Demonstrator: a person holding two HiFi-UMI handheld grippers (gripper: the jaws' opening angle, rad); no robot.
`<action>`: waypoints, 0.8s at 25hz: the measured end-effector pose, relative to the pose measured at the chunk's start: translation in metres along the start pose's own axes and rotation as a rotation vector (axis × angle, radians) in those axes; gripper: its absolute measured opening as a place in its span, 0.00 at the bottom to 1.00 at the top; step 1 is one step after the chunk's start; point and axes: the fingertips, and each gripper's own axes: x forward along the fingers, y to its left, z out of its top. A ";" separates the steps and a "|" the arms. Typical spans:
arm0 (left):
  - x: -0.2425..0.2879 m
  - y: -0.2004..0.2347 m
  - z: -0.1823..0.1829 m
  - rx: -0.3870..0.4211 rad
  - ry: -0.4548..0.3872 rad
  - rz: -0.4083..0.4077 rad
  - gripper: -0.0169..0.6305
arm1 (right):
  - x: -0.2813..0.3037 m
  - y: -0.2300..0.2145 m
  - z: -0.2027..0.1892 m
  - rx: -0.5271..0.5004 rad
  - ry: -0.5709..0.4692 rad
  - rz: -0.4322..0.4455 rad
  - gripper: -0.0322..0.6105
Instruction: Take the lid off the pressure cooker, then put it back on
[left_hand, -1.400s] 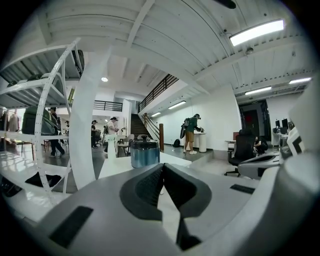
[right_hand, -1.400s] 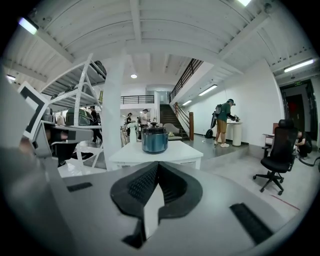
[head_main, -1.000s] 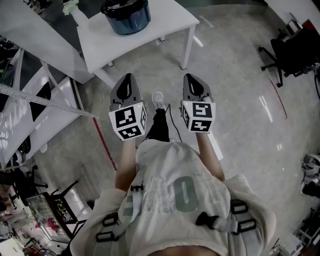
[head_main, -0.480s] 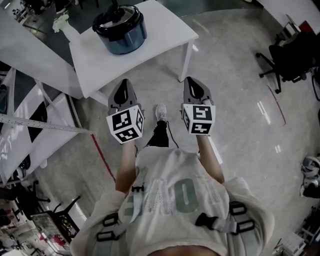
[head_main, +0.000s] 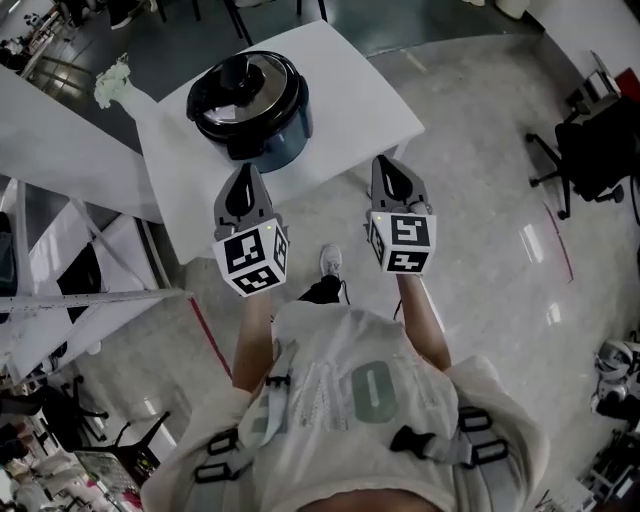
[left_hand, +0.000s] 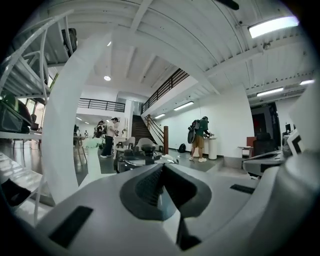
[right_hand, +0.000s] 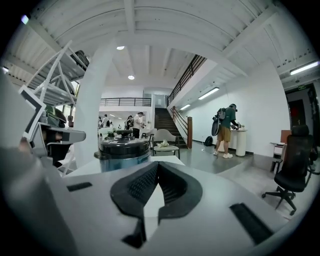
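Observation:
A dark blue pressure cooker (head_main: 262, 128) with its black lid (head_main: 240, 92) on stands on a white table (head_main: 350, 100) ahead of me. My left gripper (head_main: 243, 176) is shut and empty, its tip just short of the cooker's near side. My right gripper (head_main: 388, 170) is shut and empty over the table's near edge, to the right of the cooker. In the left gripper view the lid's knob (left_hand: 147, 148) shows just above the shut jaws (left_hand: 161, 167). In the right gripper view the cooker (right_hand: 121, 151) stands left of the shut jaws (right_hand: 157, 165).
A second white table (head_main: 60, 130) and metal racks (head_main: 60, 300) stand at the left. An office chair (head_main: 590, 160) is at the right on the shiny floor. A crumpled pale green cloth (head_main: 112, 80) lies beyond the table. People stand far off by a staircase (right_hand: 162, 120).
I have walked toward the table: the cooker has come from the frame's top edge down to just ahead of both grippers. Both grippers stay shut and level.

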 end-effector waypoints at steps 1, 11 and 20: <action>0.015 0.010 0.006 -0.004 -0.007 0.012 0.05 | 0.019 -0.001 0.008 -0.002 -0.004 0.005 0.06; 0.093 0.054 0.033 -0.001 -0.041 0.093 0.05 | 0.132 0.001 0.064 -0.034 -0.057 0.087 0.06; 0.105 0.071 0.038 -0.019 -0.055 0.172 0.06 | 0.157 0.000 0.065 -0.018 -0.053 0.132 0.06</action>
